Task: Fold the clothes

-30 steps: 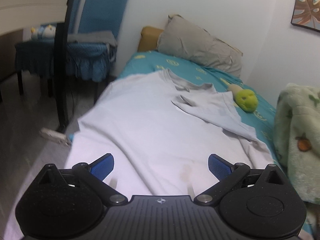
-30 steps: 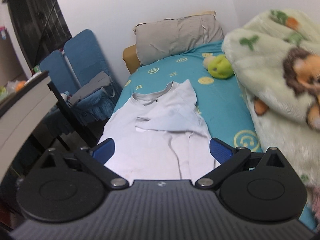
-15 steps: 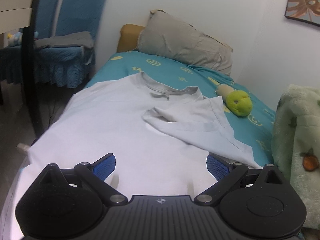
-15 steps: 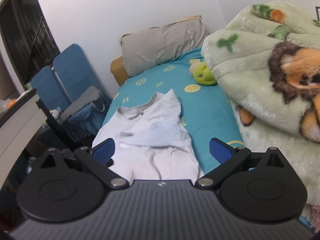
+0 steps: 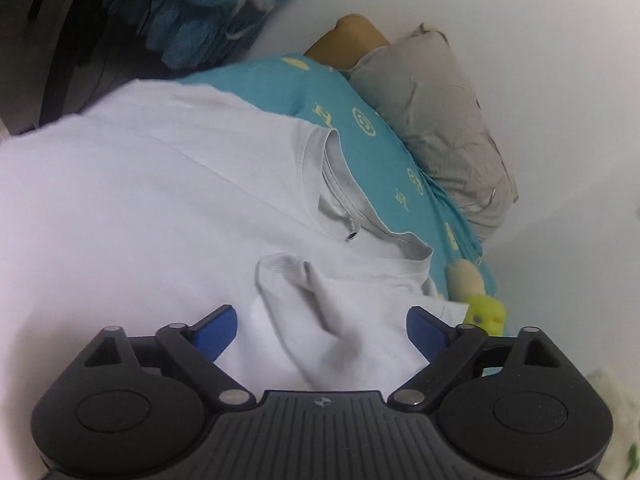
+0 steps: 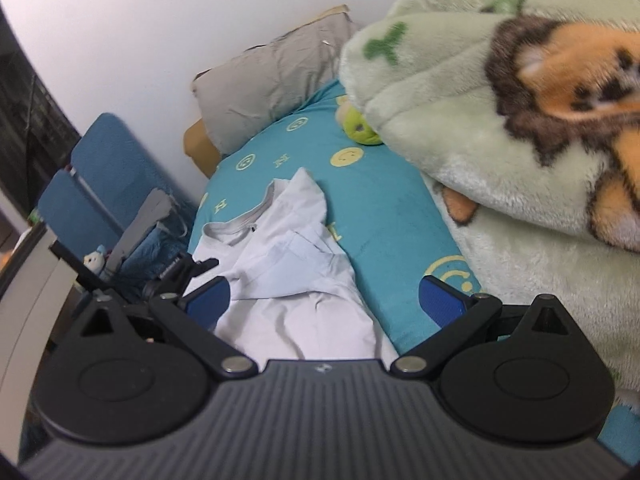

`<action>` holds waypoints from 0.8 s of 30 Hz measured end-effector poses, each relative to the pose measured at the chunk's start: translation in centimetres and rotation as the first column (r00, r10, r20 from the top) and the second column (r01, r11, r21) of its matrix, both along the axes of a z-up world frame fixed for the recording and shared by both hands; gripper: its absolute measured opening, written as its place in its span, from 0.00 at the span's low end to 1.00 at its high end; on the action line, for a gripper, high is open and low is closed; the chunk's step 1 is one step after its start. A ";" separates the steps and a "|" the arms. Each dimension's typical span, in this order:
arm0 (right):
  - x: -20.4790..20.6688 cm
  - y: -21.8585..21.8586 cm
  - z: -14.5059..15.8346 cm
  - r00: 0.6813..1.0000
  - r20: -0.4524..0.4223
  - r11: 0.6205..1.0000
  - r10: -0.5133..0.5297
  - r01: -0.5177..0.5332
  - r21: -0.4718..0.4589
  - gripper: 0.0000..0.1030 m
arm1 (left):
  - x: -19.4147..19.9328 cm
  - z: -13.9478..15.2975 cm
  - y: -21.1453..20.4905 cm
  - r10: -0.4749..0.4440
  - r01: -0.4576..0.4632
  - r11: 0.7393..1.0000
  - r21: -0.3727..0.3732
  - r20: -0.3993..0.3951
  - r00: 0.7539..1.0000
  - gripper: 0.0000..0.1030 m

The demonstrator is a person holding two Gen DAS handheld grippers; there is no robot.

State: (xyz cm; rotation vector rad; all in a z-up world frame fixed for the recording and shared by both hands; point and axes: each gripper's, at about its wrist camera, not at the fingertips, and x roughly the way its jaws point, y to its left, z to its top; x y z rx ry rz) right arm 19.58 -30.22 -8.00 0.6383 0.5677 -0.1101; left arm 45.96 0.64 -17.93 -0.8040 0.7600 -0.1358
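Since a second ago my left claw (image 5: 322, 330) has swung in over the white T-shirt (image 5: 160, 200), rolling so the bed now runs slantwise across its view, and its jaws have just been closing a little while staying spread, gripping nothing. Between and just ahead of its blue pads (image 5: 214, 330) lies the folded-over sleeve (image 5: 316, 300), its hem bunched into a ridge; the collar (image 5: 340, 200) sits farther out, toward the grey pillow (image 5: 432, 112). My right claw (image 6: 324, 298) hangs released above the shirt's lower part, its right pad over bare teal sheet (image 6: 380, 208). Beyond my right claw's left pad, my left claw's dark linkage shows at the shirt's left edge. Alongside on the right lies a plush green blanket (image 6: 460, 92).
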 end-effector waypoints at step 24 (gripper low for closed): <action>0.4 -0.7 -1.3 0.999 -0.044 0.998 -0.033 0.035 0.047 1.00 | 5.9 5.9 -8.4 -0.148 0.035 0.858 0.513 0.182 0.972 0.05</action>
